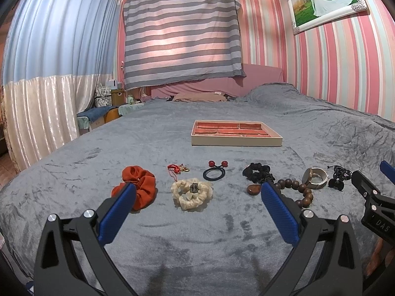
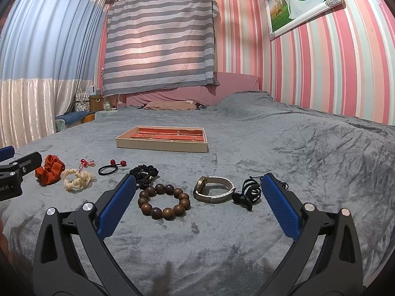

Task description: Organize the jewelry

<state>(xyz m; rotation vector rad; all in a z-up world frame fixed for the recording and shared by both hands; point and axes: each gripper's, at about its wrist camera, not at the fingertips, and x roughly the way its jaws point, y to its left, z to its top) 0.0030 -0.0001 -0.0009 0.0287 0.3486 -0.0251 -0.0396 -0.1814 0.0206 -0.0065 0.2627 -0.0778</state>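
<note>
A row of items lies on the grey bed cover: a red scrunchie [image 1: 138, 185], a cream scrunchie [image 1: 192, 193], a red charm [image 1: 176, 169], a black hair tie with red balls [image 1: 214, 171], a black scrunchie [image 1: 258, 174], a wooden bead bracelet [image 2: 164, 204], a white-strap watch [image 2: 214, 189] and a black hair clip [image 2: 248, 193]. A compartment tray with red lining [image 1: 235, 143] lies beyond them. My left gripper [image 1: 197, 190] is open, low over the cream scrunchie. My right gripper [image 2: 198, 185] is open, around the bracelet and watch.
The bed cover [image 2: 308, 160] stretches right and forward with wrinkles. Pillows [image 1: 197, 97] lie at the head. Curtains [image 1: 49, 74] and a bedside stand [image 1: 98, 116] are on the left. The right gripper's body [image 1: 375, 197] shows at the left view's right edge.
</note>
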